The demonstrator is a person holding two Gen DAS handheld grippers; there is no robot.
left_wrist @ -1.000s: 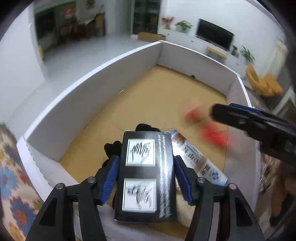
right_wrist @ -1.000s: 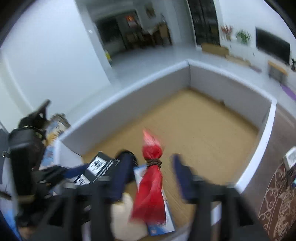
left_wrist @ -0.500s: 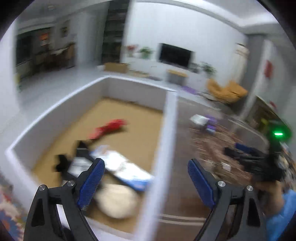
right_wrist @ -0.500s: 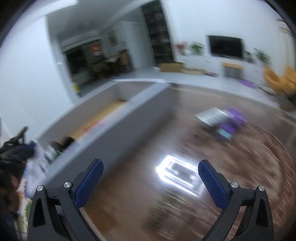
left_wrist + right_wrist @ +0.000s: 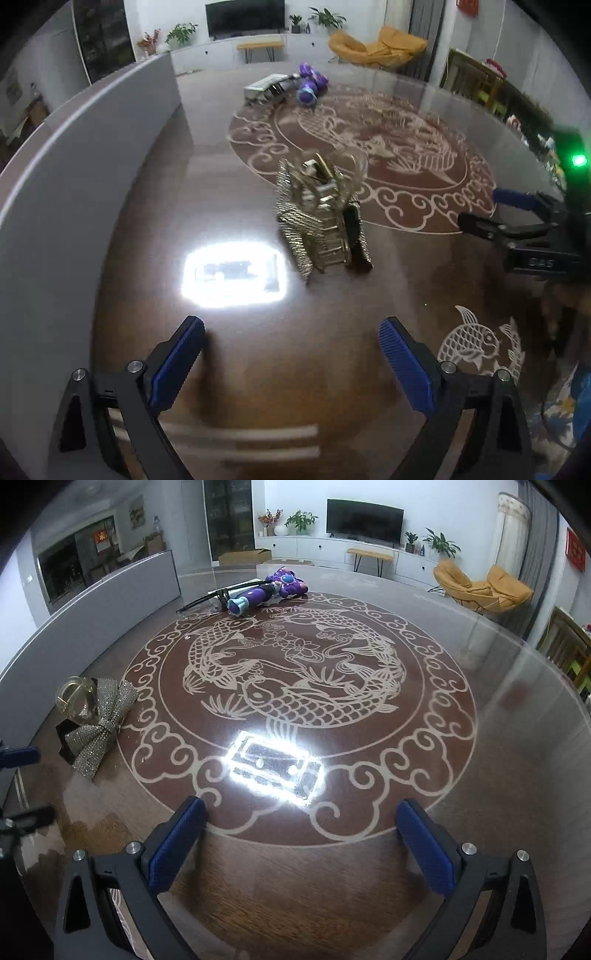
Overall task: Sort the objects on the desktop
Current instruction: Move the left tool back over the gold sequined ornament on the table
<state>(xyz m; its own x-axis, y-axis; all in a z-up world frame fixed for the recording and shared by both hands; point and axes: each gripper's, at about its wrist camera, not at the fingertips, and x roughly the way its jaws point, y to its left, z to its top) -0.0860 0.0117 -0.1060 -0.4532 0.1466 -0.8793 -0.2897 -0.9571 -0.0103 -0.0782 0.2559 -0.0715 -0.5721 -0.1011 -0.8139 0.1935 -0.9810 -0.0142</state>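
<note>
Both hand-held grippers hover with nothing between their blue pads above a round, glass-topped table [image 5: 498,760] inlaid with a pale carp motif; the left gripper [image 5: 291,354] has its jaws parted and widening further, over bare dark wood beside the white wall of a box [image 5: 74,177]; the right gripper [image 5: 301,830] is spread to its fullest over the near edge of the fish medallion, where a ceiling light glares off the glass [image 5: 273,768]. The task's things lie ahead of the fingers, none touched: a sparkling silver bow [image 5: 295,225] with a clear, gold-trimmed globe ornament [image 5: 332,173] sits just beyond the left gripper, and appears at the left edge of the right wrist view [image 5: 99,720]; a purple plush toy [image 5: 284,583] rests at the far side of the table, beside a dark, slender rod-like object [image 5: 218,592] too small to identify; a television [image 5: 364,520] and orange chair [image 5: 480,585] fill the room behind.
</note>
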